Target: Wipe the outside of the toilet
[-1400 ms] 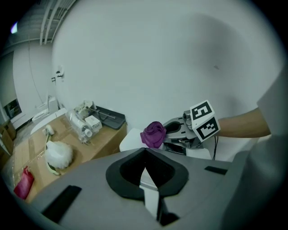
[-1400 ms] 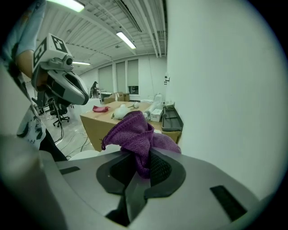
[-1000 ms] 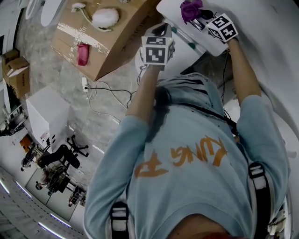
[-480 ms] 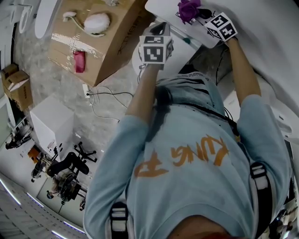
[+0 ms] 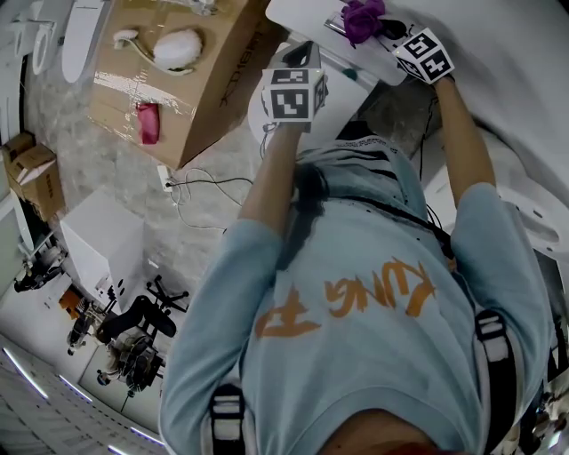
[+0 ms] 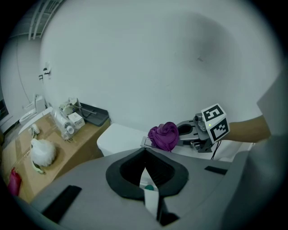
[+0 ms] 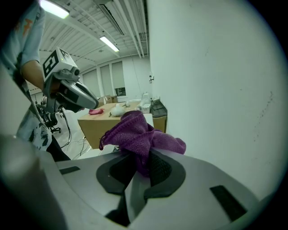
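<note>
The white toilet tank [image 5: 307, 22] stands against the wall at the top of the head view, and its lid [image 6: 120, 138] also shows in the left gripper view. My right gripper [image 5: 378, 28] is shut on a bunched purple cloth [image 5: 360, 16], which rests on the tank lid. That cloth [image 7: 135, 132] fills the jaws of the right gripper [image 7: 141, 162]. My left gripper [image 5: 308, 49] hovers just in front of the tank, a little left of the cloth [image 6: 164, 135]. Its jaws [image 6: 145, 155] are shut with nothing in them.
A large cardboard box [image 5: 191, 89] stands left of the toilet, with a white fluffy thing [image 5: 176, 48] and a pink item [image 5: 148, 122] on top. Cables [image 5: 191, 191] trail over the floor. A white cabinet [image 5: 102, 240] and small cartons [image 5: 34, 173] sit further left. The wall [image 5: 516, 80] is close on the right.
The head view has drifted, so the box and tank sit slightly further left. Both grippers stay almost where they were, the right one still on the cloth.
</note>
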### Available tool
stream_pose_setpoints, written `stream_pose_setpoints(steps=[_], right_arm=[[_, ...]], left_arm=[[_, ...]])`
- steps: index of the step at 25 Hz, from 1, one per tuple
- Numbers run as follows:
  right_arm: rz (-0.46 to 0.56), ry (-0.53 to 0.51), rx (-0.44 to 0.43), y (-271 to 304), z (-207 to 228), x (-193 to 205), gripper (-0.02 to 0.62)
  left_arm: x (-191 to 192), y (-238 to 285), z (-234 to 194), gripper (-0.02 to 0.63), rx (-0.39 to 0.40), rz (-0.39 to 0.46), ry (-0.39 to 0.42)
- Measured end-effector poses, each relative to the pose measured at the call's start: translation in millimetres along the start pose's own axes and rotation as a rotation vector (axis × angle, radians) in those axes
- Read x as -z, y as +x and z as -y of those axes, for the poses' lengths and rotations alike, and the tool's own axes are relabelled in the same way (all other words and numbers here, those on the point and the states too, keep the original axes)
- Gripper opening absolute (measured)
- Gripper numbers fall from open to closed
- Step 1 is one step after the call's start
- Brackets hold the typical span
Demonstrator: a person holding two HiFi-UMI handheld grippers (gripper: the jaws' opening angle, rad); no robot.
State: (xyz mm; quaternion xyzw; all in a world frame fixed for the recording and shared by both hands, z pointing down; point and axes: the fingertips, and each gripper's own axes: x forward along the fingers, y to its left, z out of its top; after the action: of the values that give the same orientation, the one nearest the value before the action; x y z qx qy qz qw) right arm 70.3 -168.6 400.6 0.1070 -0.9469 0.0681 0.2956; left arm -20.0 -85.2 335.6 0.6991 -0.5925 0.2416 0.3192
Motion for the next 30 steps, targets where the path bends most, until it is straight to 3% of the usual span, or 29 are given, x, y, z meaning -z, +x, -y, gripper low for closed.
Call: stream_pose_setpoints(steps=[30], right_arm=[[0.021, 0.166, 0.213, -88.3, -9.9, 62.1, 0.067]], left_arm=[[21.1, 12.0, 40.6, 0.023, 0.098, -0.048, 0.038]])
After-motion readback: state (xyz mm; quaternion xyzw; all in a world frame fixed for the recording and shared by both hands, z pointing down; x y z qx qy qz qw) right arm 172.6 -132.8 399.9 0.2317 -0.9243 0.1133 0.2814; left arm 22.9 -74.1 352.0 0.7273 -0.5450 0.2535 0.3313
